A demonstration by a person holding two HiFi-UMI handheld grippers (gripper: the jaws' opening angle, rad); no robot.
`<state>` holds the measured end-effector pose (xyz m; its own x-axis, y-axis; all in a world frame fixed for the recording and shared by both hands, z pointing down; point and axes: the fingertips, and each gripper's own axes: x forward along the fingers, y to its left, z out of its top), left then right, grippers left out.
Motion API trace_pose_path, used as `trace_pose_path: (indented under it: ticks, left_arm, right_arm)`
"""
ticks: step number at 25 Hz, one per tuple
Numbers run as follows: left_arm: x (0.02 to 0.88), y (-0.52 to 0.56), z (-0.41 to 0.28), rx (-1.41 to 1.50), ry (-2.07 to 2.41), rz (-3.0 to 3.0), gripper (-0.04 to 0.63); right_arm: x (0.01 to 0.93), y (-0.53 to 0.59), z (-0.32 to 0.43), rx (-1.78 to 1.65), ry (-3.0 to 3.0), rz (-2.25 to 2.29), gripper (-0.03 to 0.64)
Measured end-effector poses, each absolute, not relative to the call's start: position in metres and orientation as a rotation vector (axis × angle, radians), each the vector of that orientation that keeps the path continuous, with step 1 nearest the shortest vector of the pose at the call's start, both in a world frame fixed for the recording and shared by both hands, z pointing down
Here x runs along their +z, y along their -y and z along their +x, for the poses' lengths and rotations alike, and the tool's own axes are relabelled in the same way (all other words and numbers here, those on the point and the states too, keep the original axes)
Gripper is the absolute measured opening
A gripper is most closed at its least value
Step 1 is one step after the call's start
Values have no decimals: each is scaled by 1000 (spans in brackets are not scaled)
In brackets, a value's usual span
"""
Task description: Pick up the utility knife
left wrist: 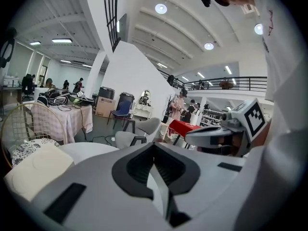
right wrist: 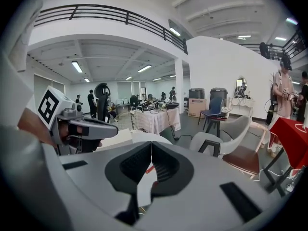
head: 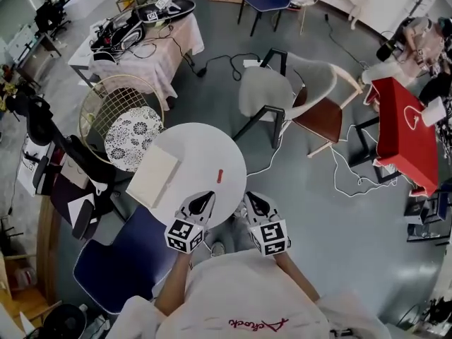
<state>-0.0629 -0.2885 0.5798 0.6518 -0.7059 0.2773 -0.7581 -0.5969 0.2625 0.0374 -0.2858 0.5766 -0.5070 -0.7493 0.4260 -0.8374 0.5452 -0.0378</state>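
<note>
Both grippers hover at the near rim of the round white table (head: 201, 143). The left gripper (head: 209, 195) is over its edge and the right gripper (head: 251, 198) is just off it. Each has its jaws clenched together on nothing. The red utility knife (head: 219, 176) lies flat near the table's centre, untouched. A white pad (head: 152, 175) overhangs the table's left edge.

utility knife (head: 219, 176): red, seemingly | table (head: 205, 141): white | cushion (head: 134, 136): floral — black on white
</note>
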Motion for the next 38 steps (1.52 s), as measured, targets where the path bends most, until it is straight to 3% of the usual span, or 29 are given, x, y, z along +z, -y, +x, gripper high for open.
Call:
trace_pose_path:
  ticks: [12, 20, 24, 38]
  left_arm:
    - [708, 308, -62, 445, 1158, 2219, 12]
    - [736, 328, -55, 492, 1180, 2193, 14]
    - [749, 341, -49, 570, 1216, 2189, 112]
    - [798, 364, -47, 735, 1246, 2075, 114]
  right_arm:
    - [641, 321, 65, 544, 2335, 1195, 17]
    - [667, 329, 87, 620, 2282, 1187, 17]
    - [670, 339, 98, 631, 2273, 1183, 17]
    - [682, 344, 117, 682, 2235, 1198, 17]
